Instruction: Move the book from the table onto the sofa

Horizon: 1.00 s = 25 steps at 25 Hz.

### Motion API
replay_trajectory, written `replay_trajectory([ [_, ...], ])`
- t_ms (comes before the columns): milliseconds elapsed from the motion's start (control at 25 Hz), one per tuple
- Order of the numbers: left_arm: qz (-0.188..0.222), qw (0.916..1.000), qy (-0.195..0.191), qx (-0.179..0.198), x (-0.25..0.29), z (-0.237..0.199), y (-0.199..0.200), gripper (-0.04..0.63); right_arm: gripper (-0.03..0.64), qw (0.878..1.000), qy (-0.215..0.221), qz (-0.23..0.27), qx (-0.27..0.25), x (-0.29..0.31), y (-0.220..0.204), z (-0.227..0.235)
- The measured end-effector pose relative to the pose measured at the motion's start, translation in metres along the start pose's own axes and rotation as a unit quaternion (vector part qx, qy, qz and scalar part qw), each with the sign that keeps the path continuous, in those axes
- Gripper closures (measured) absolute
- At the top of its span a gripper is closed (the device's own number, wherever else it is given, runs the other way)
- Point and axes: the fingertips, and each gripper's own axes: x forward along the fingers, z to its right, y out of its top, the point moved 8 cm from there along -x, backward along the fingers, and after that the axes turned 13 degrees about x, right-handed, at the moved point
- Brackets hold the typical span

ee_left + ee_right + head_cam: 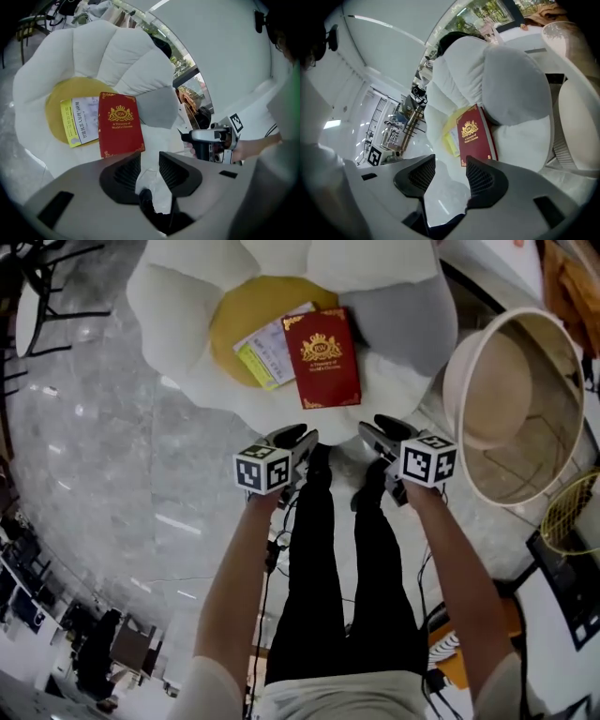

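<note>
A red hardcover book with gold print lies flat on the white petal-shaped sofa, overlapping a thin yellow and white booklet on the sofa's yellow centre. In the left gripper view the red book lies just beyond my left gripper, whose jaws stand apart with nothing between them. My right gripper is open too and empty, with the book ahead of it. In the head view the left gripper and the right gripper hang side by side, just short of the sofa's front edge.
A grey cushion rests on the sofa right of the book. A round beige tub-like piece stands at the right, with a racket below it. My own legs in black trousers stand on the marble floor.
</note>
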Motion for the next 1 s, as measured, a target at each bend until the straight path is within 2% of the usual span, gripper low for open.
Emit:
replay_trajectory([
  [160,0.03,0.9995,0.011,0.003,-0.031,0.039,0.006,0.503,0.471,0.999,0.021,0.016,-0.023,-0.04,-0.007,-0.028],
  [320,0.044,0.9982,0.019,0.035,-0.067,0.085,0.015,0.549,0.546,0.997,0.025,0.04,-0.056,-0.09,-0.022,-0.054],
  [560,0.084,0.9929,0.027,0.08,-0.135,0.158,0.04,0.592,0.569,0.989,0.034,0.06,-0.134,-0.175,-0.032,-0.115],
  [760,0.122,0.9851,0.043,0.113,-0.187,0.21,0.069,0.594,0.572,0.976,0.043,0.079,-0.198,-0.244,-0.012,-0.162],
  [1000,0.154,0.9809,0.064,0.099,-0.244,0.271,0.073,0.594,0.575,0.975,0.025,0.089,-0.2,-0.318,-0.016,-0.196],
])
